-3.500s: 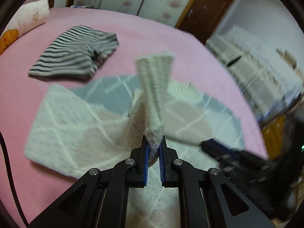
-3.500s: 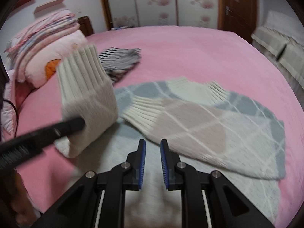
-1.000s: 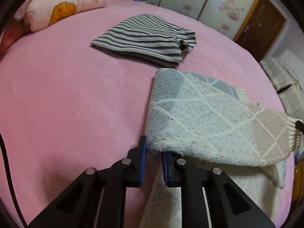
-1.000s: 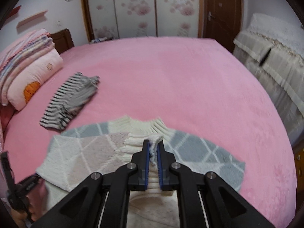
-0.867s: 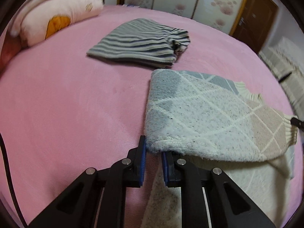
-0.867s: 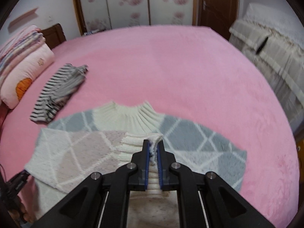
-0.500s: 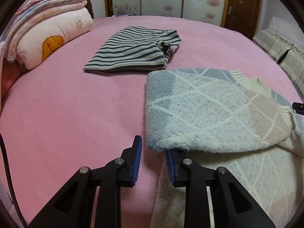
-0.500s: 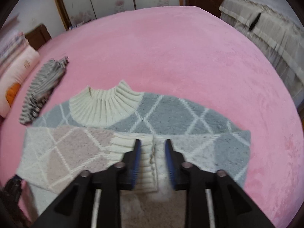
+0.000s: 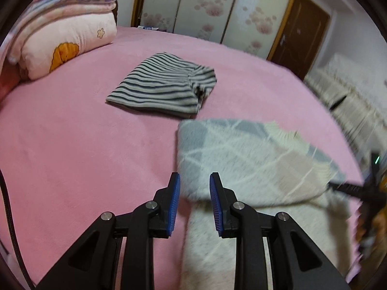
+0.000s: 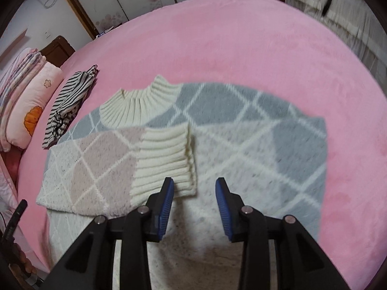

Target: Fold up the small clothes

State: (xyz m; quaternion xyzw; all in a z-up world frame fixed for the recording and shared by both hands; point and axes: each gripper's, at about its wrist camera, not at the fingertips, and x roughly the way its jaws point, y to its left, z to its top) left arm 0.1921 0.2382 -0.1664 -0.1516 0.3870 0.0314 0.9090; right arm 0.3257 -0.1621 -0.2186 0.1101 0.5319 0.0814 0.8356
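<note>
A diamond-patterned sweater [image 10: 254,145] in grey, cream and pale pink lies flat on the pink bed [image 10: 241,48], its ribbed collar [image 10: 142,104] pointing toward the far wardrobe doors [image 9: 212,7]. One sleeve [image 10: 116,166] is folded across the chest, its ribbed cuff [image 10: 164,162] resting near the middle of the garment.

The right hand-held gripper [image 10: 194,201] hangs just over that cuff with its jaws spread apart and nothing between the blue pads; they have just been opening. The left hand-held gripper [image 9: 194,201] sits above the folded sleeve's outer edge, jaws likewise parted after letting go. The knit [image 9: 241,159] looks blurred there, so I would say the pads are probably clear of it.

Beyond the sweater, a striped garment [image 9: 164,88] lies folded on the bed, near a stack of pink bedding [image 9: 60,36] at the headboard side.
</note>
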